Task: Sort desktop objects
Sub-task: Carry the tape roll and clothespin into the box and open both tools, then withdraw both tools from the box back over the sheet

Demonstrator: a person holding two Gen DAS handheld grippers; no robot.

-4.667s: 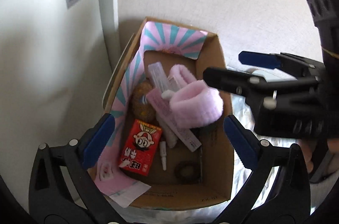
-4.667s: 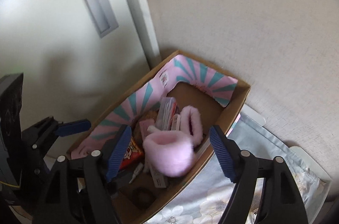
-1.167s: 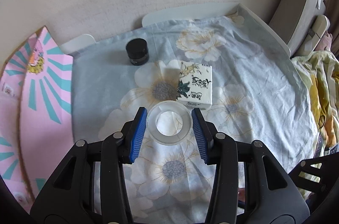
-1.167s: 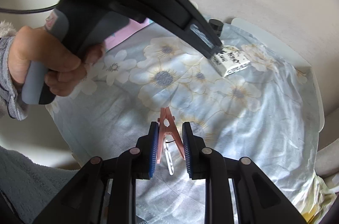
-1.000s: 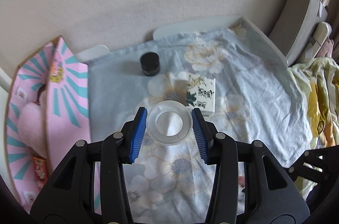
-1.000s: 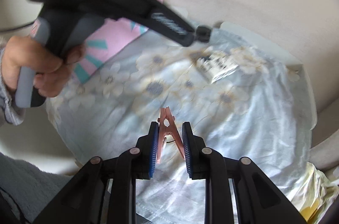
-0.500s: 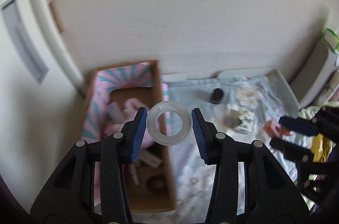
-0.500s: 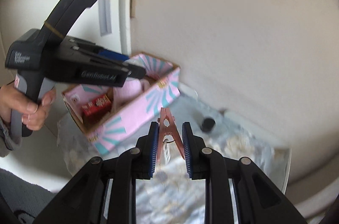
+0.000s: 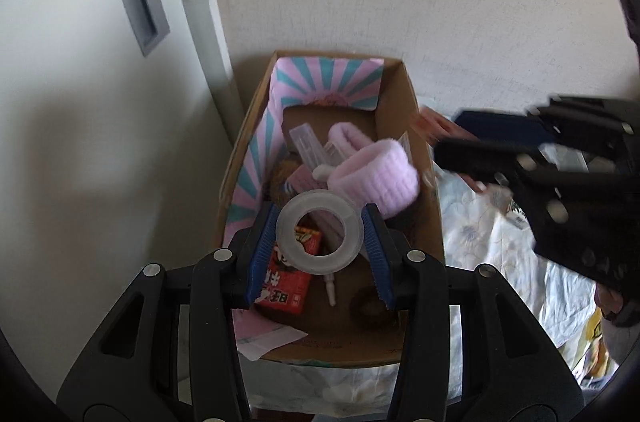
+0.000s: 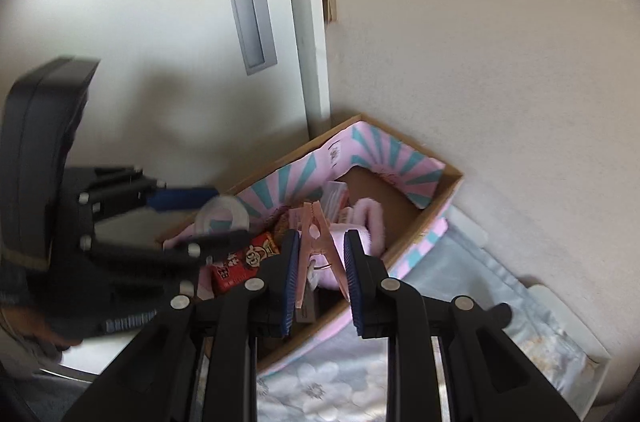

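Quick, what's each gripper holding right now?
Left gripper: shut on the clear tape roll.
Right gripper: shut on the pink clothespin.

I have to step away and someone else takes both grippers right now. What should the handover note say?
Left gripper: shut on the clear tape roll, held above the cardboard box.
Right gripper: shut on the pink clothespin, also at the box.
Already in the box: pink fluffy band, red snack packet, dark hair tie, small tubes and packets.
Left to do: let the tape roll and the clothespin go into the box, then check the flowered cloth for anything remaining.
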